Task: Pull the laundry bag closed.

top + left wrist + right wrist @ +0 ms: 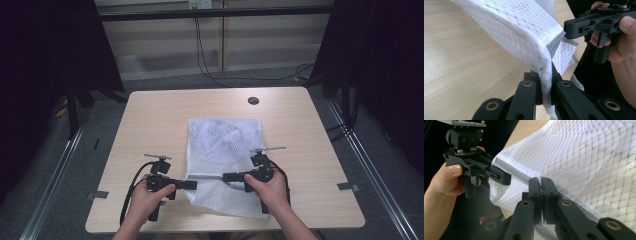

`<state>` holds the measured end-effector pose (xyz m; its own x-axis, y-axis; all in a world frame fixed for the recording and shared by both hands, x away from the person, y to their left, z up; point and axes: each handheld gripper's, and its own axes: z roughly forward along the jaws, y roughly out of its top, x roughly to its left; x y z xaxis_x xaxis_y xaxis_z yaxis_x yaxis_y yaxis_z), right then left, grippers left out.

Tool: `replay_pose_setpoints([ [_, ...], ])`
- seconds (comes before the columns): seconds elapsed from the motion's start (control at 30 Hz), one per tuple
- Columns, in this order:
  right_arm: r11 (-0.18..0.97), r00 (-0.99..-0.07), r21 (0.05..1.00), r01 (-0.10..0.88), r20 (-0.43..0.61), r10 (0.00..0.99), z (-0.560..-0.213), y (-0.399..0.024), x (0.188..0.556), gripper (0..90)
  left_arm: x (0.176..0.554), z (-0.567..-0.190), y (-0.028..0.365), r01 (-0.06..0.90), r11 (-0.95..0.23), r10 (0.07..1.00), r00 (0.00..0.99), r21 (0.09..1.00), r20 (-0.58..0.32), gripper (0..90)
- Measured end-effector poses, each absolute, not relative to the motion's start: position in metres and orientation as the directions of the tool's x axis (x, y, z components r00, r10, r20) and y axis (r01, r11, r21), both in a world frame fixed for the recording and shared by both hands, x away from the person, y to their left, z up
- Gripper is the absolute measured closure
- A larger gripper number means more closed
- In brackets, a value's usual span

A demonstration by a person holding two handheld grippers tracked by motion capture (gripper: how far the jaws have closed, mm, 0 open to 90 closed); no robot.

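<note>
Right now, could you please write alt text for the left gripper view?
The left gripper is shut on the edge of a white mesh bag lifted above a wooden table. Opposite, the right gripper, held in a hand, pinches the bag's grey zipper band.

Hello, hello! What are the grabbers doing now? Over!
Left gripper shut on mesh bag. Right gripper shut on its grey zipper. Nothing in the way.

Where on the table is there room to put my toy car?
Bare wood lies left of the mesh bag, right of it out to the table edge, and behind it around the dark round spot. The near edge is crowded: left gripper and right gripper clamp the bag's zipper edge there.
</note>
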<state>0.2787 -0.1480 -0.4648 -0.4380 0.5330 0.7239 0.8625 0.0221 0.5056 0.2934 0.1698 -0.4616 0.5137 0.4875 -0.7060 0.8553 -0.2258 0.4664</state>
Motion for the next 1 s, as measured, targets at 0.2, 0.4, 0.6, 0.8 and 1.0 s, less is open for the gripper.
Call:
replay_pose_setpoints([
  [0.2,0.024,-0.440,0.507,0.862,0.723,0.533,-0.465,-0.149,0.279,87.3,0.293,-0.462,0.169,0.852,-0.230,0.487,0.520,0.471,-0.702,88.8],
  [0.4,0.017,-0.440,0.514,0.858,0.717,0.540,-0.465,-0.154,0.278,87.3,0.293,-0.462,0.169,0.852,-0.229,0.485,0.519,0.470,-0.704,88.8],
  [0.6,0.017,-0.441,0.513,0.858,0.720,0.536,-0.465,-0.157,0.278,87.4,0.293,-0.462,0.167,0.851,-0.234,0.488,0.521,0.471,-0.700,88.8],
  [0.8,0.021,-0.441,0.511,0.859,0.720,0.535,-0.465,-0.157,0.277,87.4,0.293,-0.463,0.167,0.849,-0.240,0.487,0.524,0.470,-0.699,88.8],
  [1.0,0.023,-0.435,0.505,0.863,0.720,0.540,-0.464,-0.159,0.277,87.3,0.292,-0.464,0.166,0.852,-0.240,0.486,0.521,0.466,-0.702,88.8],
])
